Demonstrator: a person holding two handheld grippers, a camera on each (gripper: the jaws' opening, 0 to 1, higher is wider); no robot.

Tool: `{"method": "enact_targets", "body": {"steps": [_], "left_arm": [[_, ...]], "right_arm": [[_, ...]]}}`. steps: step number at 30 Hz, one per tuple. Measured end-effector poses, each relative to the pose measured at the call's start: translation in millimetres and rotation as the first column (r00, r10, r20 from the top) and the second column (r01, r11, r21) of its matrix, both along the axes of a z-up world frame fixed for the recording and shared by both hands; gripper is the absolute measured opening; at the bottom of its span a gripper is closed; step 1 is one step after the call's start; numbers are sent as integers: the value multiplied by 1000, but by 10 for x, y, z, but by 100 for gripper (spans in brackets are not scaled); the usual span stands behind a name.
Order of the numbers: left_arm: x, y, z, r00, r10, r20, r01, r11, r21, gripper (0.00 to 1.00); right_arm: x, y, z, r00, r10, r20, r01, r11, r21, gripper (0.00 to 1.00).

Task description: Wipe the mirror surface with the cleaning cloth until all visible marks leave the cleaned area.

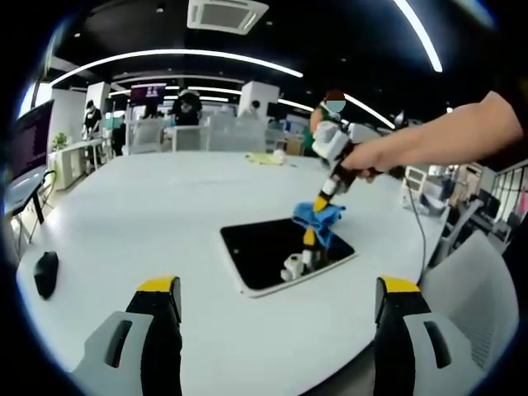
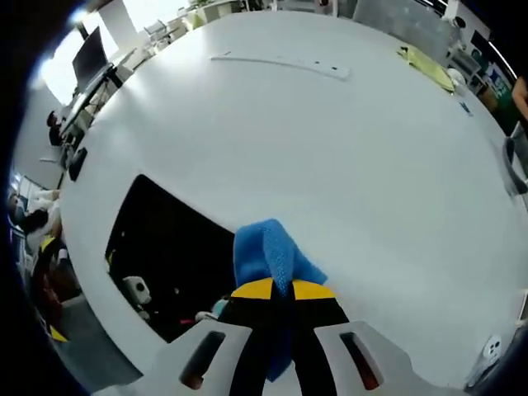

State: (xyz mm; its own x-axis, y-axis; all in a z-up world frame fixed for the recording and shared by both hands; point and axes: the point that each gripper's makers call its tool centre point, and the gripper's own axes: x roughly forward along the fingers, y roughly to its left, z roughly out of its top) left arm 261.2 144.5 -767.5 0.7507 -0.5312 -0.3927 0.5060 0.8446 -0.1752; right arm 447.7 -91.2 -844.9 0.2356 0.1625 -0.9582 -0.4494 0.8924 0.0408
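The right gripper (image 2: 278, 290) clamps the blue cleaning cloth (image 2: 268, 256) between closed fingers, pressing it onto the mirror (image 1: 264, 252) on the white counter (image 1: 165, 206). The left gripper (image 1: 279, 301) fingers stand apart, holding nothing.

In the left gripper view the mirror (image 1: 280, 256) lies flat on the table (image 1: 165, 214), near its middle and a little to the right, with the cleaning cloth (image 1: 318, 219) resting on the mirror's far right part under the right gripper (image 1: 322, 202). A mouse (image 1: 45, 272) sits well apart at the near left edge of the table, and a yellow cloth (image 1: 264, 157) lies at the far edge. The left gripper (image 1: 276, 309) hangs over the table's near side, in front of the mirror.
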Motion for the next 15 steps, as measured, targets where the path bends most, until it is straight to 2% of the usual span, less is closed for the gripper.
{"method": "enact_targets", "body": {"steps": [2,4,6,7,8,10,11,15], "left_arm": [[-6,-3,-14,1000,-3,-7,3,1000,5,93],[62,33,91,998,32,55,-31,999,-20,99],[34,30,48,999,26,30,-26,1000,-3,99],[64,74,81,997,47,59,-48,999,16,99],[102,95,149,993,69,98,-69,998,-1,99],[55,50,86,998,47,52,-47,999,-10,99],[28,43,30,999,35,20,-35,999,8,99],[45,38,69,998,41,42,-41,999,-1,99]], "right_arm": [[-2,29,-15,1000,5,-1,-5,1000,-4,1],[2,51,-17,1000,6,-1,-6,1000,-4,1],[-20,65,4,1000,7,0,-7,1000,-6,1],[-31,80,18,1000,7,0,-7,1000,-5,1],[-19,93,16,1000,9,0,-9,1000,-3,1],[-6,126,9,1000,16,1,-16,1000,-5,1],[-4,139,7,1000,19,1,-19,1000,-7,1],[-12,223,25,1000,30,4,-30,1000,-6,1]]}}
